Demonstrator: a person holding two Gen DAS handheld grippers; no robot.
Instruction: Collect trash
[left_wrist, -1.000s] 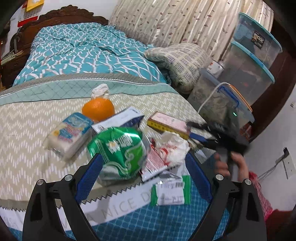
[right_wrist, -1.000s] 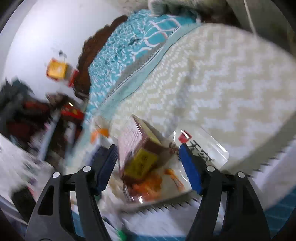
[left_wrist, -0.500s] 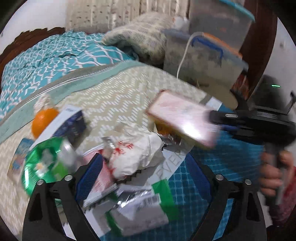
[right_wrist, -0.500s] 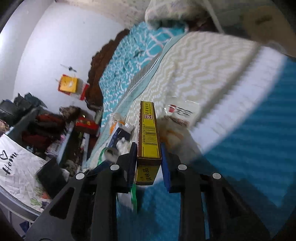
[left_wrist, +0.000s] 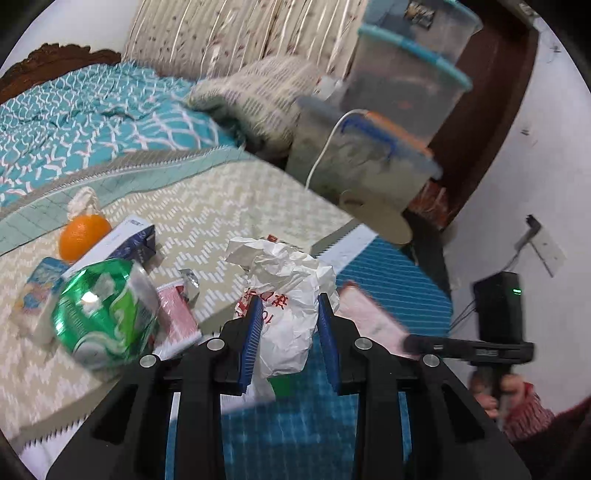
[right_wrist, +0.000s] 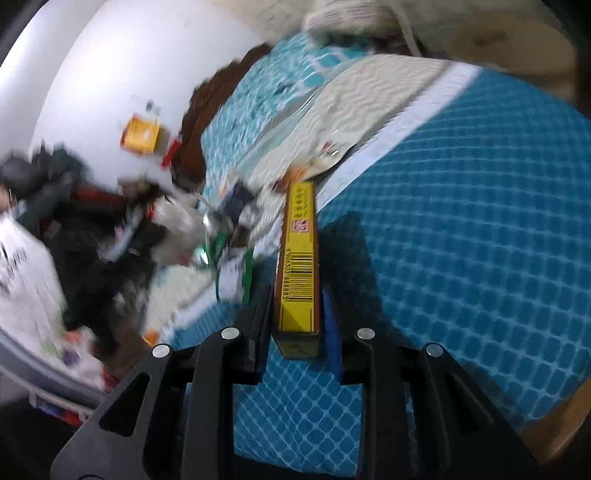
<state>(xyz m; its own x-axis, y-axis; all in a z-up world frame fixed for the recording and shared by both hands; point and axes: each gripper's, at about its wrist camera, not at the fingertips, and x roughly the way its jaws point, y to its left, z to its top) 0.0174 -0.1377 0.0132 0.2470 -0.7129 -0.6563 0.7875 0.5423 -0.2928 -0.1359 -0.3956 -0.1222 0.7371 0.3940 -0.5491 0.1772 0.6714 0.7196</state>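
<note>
My left gripper (left_wrist: 290, 334), its jaws just closed, pinches the crumpled white bag (left_wrist: 286, 295) beside the orange (left_wrist: 84, 236); my right gripper (right_wrist: 297, 317) clamps the yellow box (right_wrist: 298, 266).

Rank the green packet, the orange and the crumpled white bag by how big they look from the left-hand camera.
1. Crumpled white bag and green packet: too alike to separate, and both are near the lens.
2. Orange, clearly smaller, though it lies farther back.
</note>
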